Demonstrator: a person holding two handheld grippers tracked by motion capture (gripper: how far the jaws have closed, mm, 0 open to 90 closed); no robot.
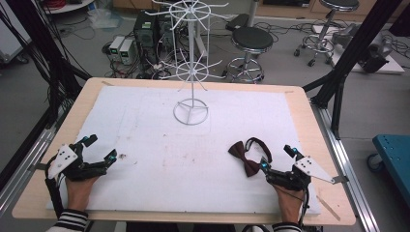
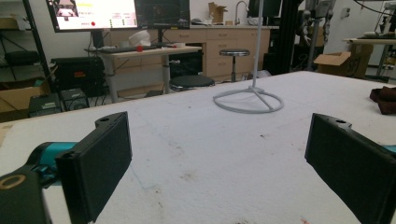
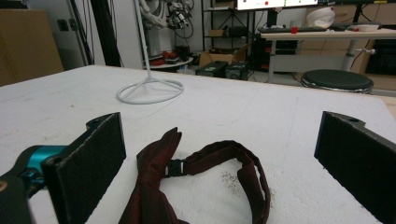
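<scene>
Ahead of both my tongs spreads the white foam-covered wooden surface (image 1: 145, 145), the biggest thing here. Beyond them, toward its far middle, stands the tall white wire display rack with hooked arms and a ring base (image 1: 191, 112), well apart from either hand. Just ahead of my right tongs (image 1: 276, 162), lying flat on the surface, is the dark maroon fabric bow tie with its looped neck strap and small black clasp (image 3: 187, 186); in the right gripper view the bow sits by the left-hand jaw and the strap curls across the gap between the two, touching neither. My right tongs stand wide open around that spot. My left tongs (image 1: 99, 150) rest low at the near left, also spread wide and holding nothing, far off from the tie.

I judge this to be the approach before the pick-up. Next I should ease the right tongs forward and down so the jaws straddle the bow's knot or the strap, then close gently; the cloth is limp and may slide.
</scene>
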